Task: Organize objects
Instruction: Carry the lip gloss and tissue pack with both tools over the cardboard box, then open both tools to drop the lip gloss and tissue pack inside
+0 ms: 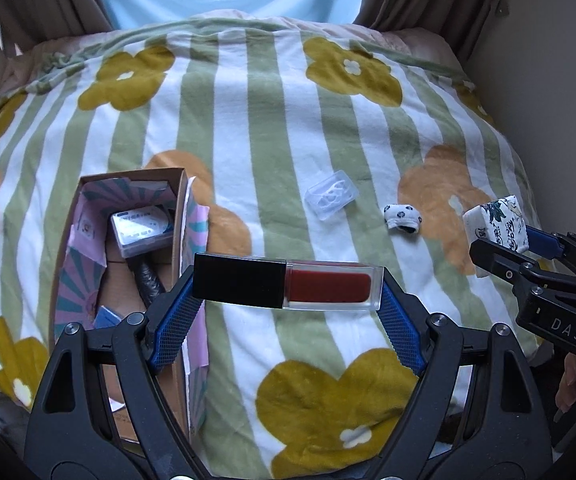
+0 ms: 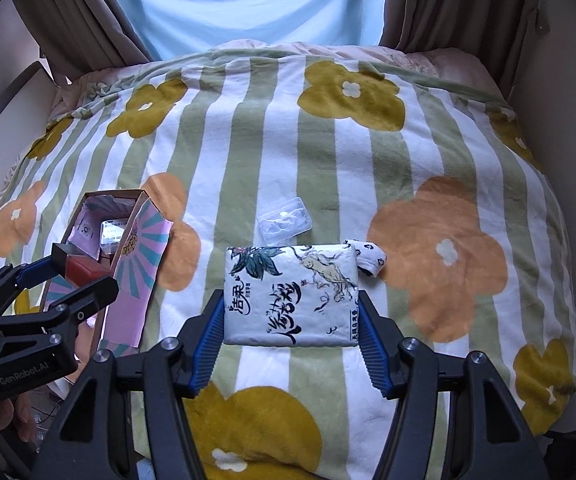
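We've got the left gripper [image 1: 288, 286] w/ jaws clenched on the lip gloss tube [image 1: 287, 284], held crosswise above the bed blanket [image 1: 248, 140], just right of the open cardboard box [image 1: 88, 240]. Right gripper [image 2: 291, 312] jaws grasp the tissue pack [image 2: 291, 296] by its sides, over the blanket. Clear floss-pick case [image 2: 285, 220] & small rolled cloth [image 2: 368, 258] lie just beyond it.
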`<state>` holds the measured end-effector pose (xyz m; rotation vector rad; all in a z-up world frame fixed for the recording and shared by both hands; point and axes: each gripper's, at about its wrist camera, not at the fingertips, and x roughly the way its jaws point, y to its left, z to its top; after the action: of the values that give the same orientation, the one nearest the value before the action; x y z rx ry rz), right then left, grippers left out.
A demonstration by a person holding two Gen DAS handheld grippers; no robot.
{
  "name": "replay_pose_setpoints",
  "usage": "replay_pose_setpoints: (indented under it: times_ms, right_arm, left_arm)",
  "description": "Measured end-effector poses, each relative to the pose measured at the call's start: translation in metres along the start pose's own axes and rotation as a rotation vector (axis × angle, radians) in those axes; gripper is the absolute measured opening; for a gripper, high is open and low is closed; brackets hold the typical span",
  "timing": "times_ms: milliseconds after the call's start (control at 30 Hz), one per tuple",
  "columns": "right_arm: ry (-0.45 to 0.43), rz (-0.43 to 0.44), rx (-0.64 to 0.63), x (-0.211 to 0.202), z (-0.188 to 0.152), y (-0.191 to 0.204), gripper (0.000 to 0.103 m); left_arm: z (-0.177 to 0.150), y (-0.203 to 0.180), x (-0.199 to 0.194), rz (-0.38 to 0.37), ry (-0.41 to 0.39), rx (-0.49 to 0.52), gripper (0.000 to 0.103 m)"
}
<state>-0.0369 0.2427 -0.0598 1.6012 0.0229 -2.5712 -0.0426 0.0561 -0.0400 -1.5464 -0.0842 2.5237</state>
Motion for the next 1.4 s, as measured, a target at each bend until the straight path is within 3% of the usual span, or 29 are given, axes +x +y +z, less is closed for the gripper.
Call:
replay_pose_setpoints:
  times_ms: [400, 833, 1100, 1400]
  right_arm:
    - [-0.031, 0.045, -0.09, -0.005, 0.026, 0.034, 0.057]
    - [-0.027, 0.203, -0.387, 0.02, 0.07, 0.152, 0.057]
    - [0.046, 0.286, -0.583, 0.062, 0.079, 0.229, 0.057]
    - [0.194, 0.331, -0.805, 0.14, 0.066, 0.298, 0.057]
  left_arm:
    - [0.003, 0.031, -0.021, 0.041, -0.052, -0.089, 0.082]
    - [-0.03, 0.133, -0.049, 0.195, -0.073, -0.362, 0.082]
    - [-0.076, 0.178, -0.039, 0.266, -0.018, -0.549, 0.082]
    - [-0.121, 0.189, 0.014, 0.283, 0.104, -0.658, 0.082]
